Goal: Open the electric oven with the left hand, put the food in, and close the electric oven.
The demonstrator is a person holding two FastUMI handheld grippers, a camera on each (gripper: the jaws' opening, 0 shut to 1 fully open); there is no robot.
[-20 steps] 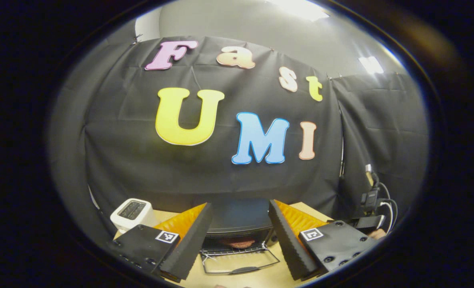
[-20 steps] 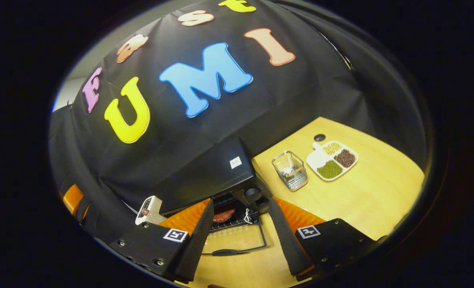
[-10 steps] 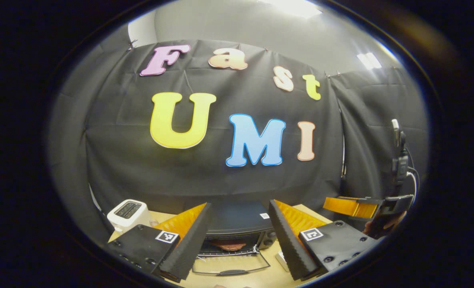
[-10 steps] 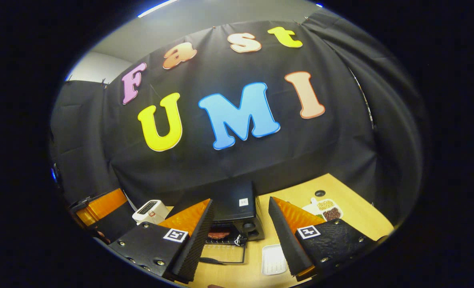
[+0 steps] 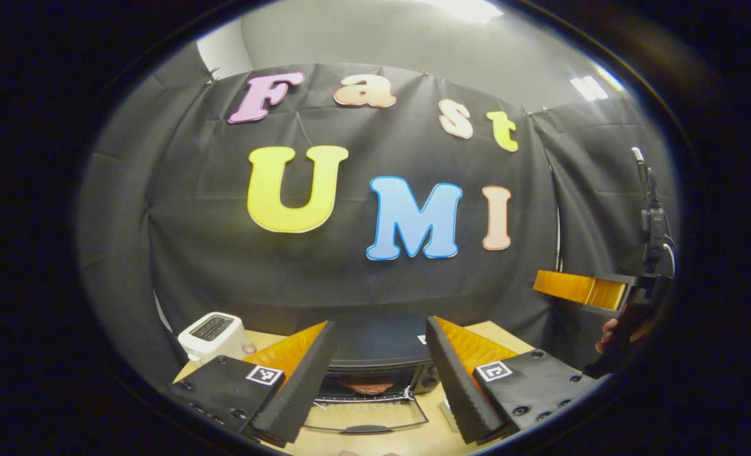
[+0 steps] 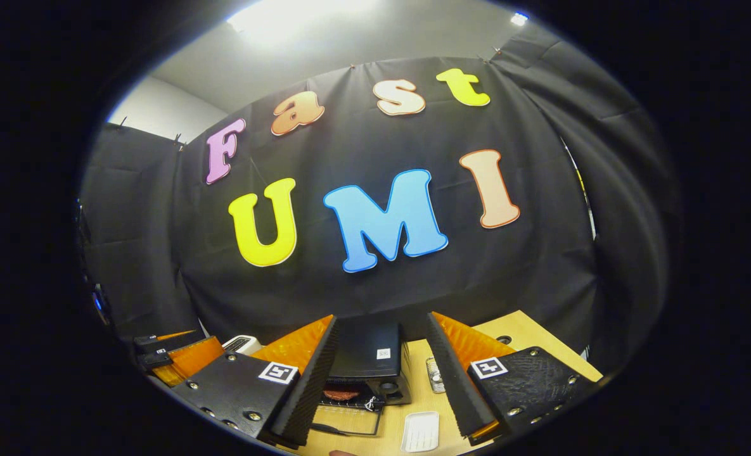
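The electric oven (image 5: 375,364) sits low between your left gripper (image 5: 375,373)'s fingers, door (image 5: 365,418) dropped flat toward you and the food (image 5: 367,384) inside on the rack. Your left gripper's fingers stand wide apart on nothing, with a white toaster (image 5: 213,332) off to its left. Your right gripper (image 6: 378,380) is also spread and empty, the oven ahead between its fingers and a white tray (image 6: 420,431) just below right.
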